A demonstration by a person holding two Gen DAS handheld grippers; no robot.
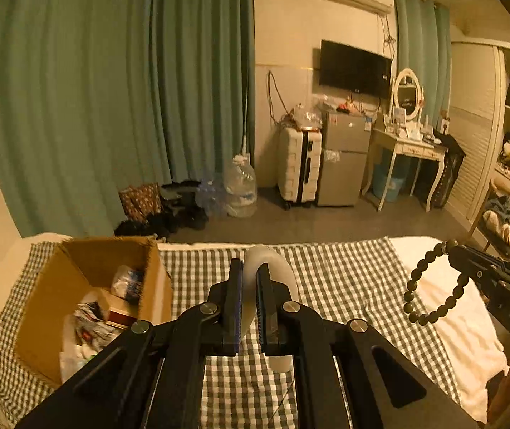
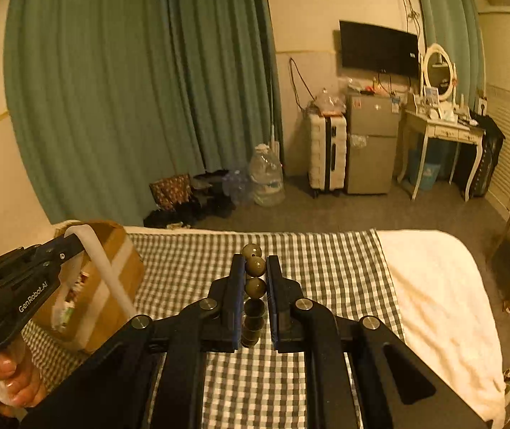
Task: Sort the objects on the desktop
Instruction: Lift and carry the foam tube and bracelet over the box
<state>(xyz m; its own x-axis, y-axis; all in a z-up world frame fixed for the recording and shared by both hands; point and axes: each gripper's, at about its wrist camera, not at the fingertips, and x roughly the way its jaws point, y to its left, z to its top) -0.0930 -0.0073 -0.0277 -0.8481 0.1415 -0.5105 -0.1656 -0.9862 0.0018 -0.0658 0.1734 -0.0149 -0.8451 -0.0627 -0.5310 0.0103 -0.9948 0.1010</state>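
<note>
My left tongs (image 1: 249, 286) pinch a white ring (image 1: 283, 279); my right tongs (image 2: 255, 279) clamp a bead bracelet (image 2: 255, 268), both above the checked cloth (image 1: 344, 286) beside the box (image 1: 76, 286).

Box (image 1: 87, 286) contents blurred, unidentifiable; white ring (image 1: 276, 279) partly hidden behind left gripper (image 1: 249, 300) fingers.

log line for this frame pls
left gripper: shut on white ring | right gripper: shut on bead bracelet | cardboard box: open, on checkered cloth
</note>
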